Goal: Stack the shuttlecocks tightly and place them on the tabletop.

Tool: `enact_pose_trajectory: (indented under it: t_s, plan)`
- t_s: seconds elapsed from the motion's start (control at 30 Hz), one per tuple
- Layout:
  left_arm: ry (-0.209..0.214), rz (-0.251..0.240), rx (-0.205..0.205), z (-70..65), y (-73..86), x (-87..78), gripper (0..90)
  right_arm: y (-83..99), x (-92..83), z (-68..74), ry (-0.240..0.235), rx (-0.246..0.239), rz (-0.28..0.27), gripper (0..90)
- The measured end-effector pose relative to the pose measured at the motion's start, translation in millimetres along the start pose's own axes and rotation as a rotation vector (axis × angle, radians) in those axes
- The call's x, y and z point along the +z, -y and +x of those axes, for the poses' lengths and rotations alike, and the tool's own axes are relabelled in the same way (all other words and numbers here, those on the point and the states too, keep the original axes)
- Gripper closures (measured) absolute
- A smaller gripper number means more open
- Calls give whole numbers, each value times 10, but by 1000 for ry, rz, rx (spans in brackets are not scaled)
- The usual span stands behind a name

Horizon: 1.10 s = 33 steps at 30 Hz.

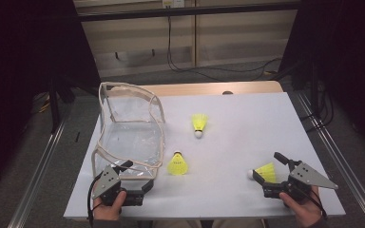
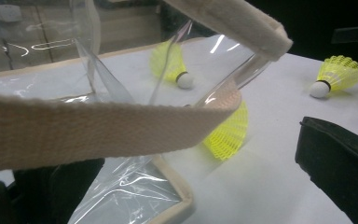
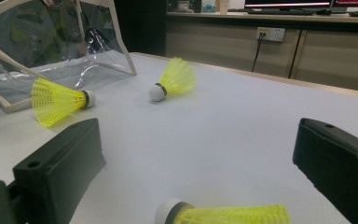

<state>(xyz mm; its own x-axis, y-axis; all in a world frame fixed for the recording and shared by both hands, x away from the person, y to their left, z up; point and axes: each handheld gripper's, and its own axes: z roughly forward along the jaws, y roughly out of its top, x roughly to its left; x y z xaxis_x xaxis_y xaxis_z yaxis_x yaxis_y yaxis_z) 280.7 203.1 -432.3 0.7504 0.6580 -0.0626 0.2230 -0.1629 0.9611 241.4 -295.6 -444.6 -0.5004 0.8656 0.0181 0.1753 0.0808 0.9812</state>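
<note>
A clear plastic bag (image 1: 130,128) with beige trim stands open at the table's left. Its near beige strap (image 2: 98,126) crosses between the jaws of my left gripper (image 1: 138,175), which stand wide apart and do not press on it. Three yellow shuttlecocks lie on the white board: one mid-table (image 1: 199,124), one beside the bag (image 1: 177,164), one at the right (image 1: 264,172). That last shuttlecock (image 3: 228,215) lies on its side between the spread jaws of my right gripper (image 1: 271,167), untouched. The other two (image 3: 58,100) (image 3: 175,79) lie farther off.
The white board (image 1: 247,128) lies on a wooden table whose far edge (image 1: 209,88) shows behind it. Metal rails (image 1: 332,152) run along both sides. Black cables (image 1: 209,66) trail on the floor beyond, near a pale cabinet.
</note>
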Motion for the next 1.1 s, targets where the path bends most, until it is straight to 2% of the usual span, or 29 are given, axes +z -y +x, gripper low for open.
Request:
enact_pose_trajectory:
  t_s: [0.13,0.2,0.47,0.6,1.1]
  plan:
    - [11,10,-4,-21,4,18,12,-1,1,3,-3,1,-1,10]
    - [16,17,7,-38,-1,22,12,-1,0,3,-5,0,-1,10]
    - [51,31,-5,-106,6,63,12,-1,13,16,-10,-3,0,10]
    - [67,44,6,-146,1,89,12,-3,12,20,-12,-6,0,11]
    - [99,56,-6,-217,3,112,10,-6,22,28,-15,-11,0,11]
